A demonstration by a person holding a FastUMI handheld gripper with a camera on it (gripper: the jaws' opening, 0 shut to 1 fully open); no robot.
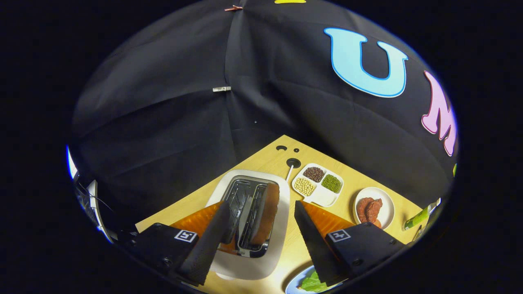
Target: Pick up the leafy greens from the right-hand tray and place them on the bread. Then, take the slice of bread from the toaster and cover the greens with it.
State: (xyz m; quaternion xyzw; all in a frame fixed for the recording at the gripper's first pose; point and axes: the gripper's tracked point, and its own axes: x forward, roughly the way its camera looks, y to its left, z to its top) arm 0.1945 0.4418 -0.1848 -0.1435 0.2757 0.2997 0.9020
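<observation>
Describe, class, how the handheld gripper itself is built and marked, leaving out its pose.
The gripper has two long wedge-shaped fingers with finely textured inner faces. Each is mounted on a black block bearing a square black-and-white marker tag, with translucent orange parts behind.

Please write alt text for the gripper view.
The open gripper hangs over a white toaster on a wooden table, a bread slice upright in one slot. Beyond lie a bean tray and a plate.

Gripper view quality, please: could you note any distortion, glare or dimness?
Gripper view: fisheye bends the table edges; toaster metal slots show slight glare; bread is sharp; open gripper fingers loom large; greens sit dim beneath one finger.
</observation>
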